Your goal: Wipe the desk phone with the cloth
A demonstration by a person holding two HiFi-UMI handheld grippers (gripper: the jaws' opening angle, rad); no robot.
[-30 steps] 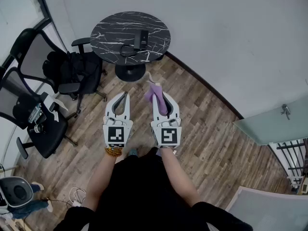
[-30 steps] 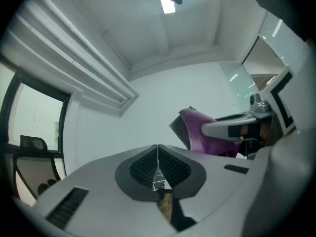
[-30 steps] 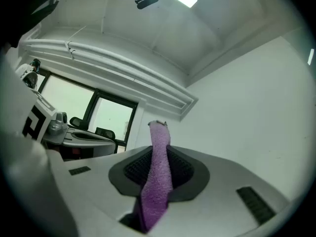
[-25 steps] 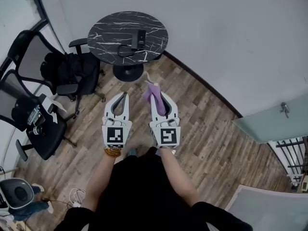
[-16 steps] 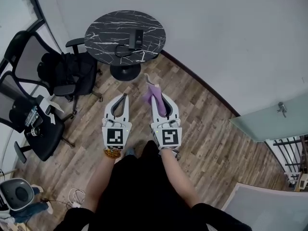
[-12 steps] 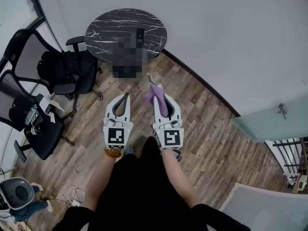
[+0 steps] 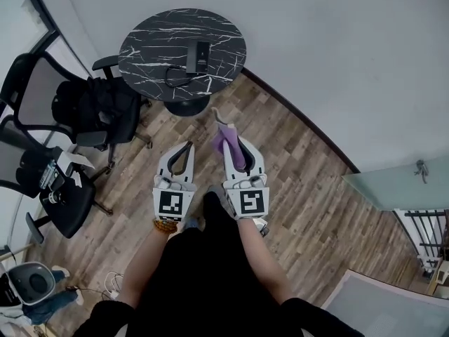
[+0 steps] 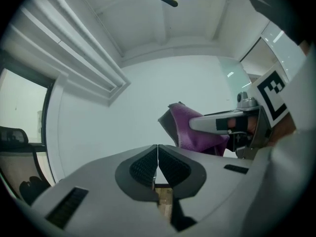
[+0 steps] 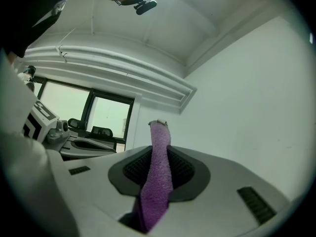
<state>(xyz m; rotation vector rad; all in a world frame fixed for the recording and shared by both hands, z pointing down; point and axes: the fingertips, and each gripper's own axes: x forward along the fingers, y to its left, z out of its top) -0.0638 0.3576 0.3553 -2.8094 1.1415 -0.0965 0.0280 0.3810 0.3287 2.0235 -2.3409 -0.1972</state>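
A black desk phone (image 7: 197, 57) with its coiled cord lies on the round black marble table (image 7: 147, 37) at the top of the head view. My right gripper (image 7: 230, 141) is shut on a purple cloth (image 7: 225, 137), which sticks up between its pads (image 9: 159, 154). My left gripper (image 7: 184, 149) is shut with nothing in it; its pads meet in the left gripper view (image 8: 157, 163). Both grippers hover over the wooden floor, well short of the table. The cloth (image 8: 195, 130) also shows in the left gripper view.
Black office chairs (image 7: 84, 111) stand left of the table, one holding a dark bag. White walls run behind and to the right. A glass door (image 7: 407, 181) is at the right. A bin (image 7: 21, 286) sits at the bottom left.
The view has shifted a little nearer the table, and my left gripper has dropped slightly lower in the head view. The right gripper keeps hold of the cloth.
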